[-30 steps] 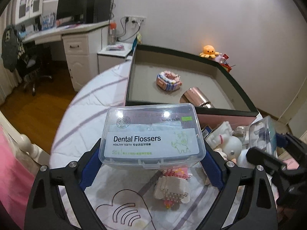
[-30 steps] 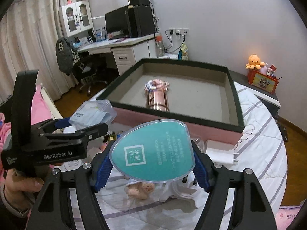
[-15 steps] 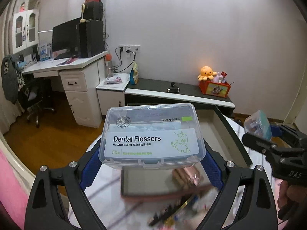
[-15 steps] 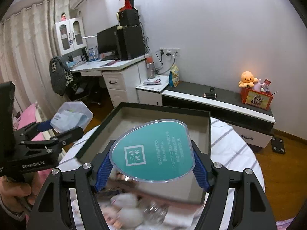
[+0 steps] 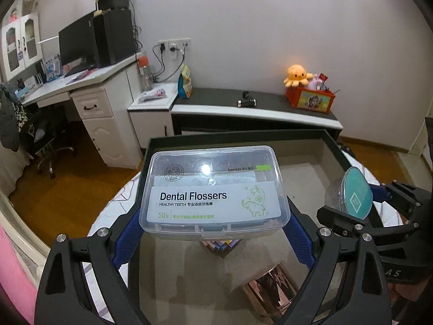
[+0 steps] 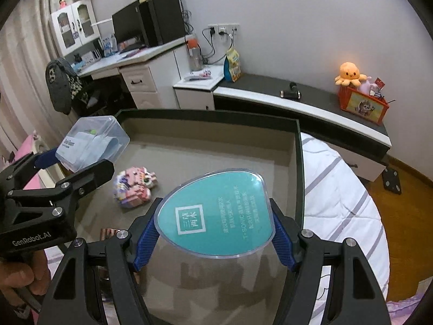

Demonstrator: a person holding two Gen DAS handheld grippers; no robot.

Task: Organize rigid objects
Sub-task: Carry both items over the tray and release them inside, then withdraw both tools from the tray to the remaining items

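Floss box [image 5: 213, 189] hangs over the tray [image 6: 297, 162], teal-lidded case [image 6: 216, 214] to its right; block toy [image 6: 134, 188] and metal cylinder [image 5: 273, 284] lie inside.

The clear plastic dental flossers box [image 5: 213, 192] — rectangular, lid shut, its white label facing up — is held level above the near left part of the dark-rimmed tray [image 6: 297, 162], and the teal-lidded clear case [image 6: 215, 212], rounded and tapering to a point, is held above the tray's near right part. On the tray's grey floor lie a pink brick-built toy [image 6: 134, 189] toward the left edge and a shiny copper-coloured cylinder [image 5: 273, 284] on its side by the near edge.
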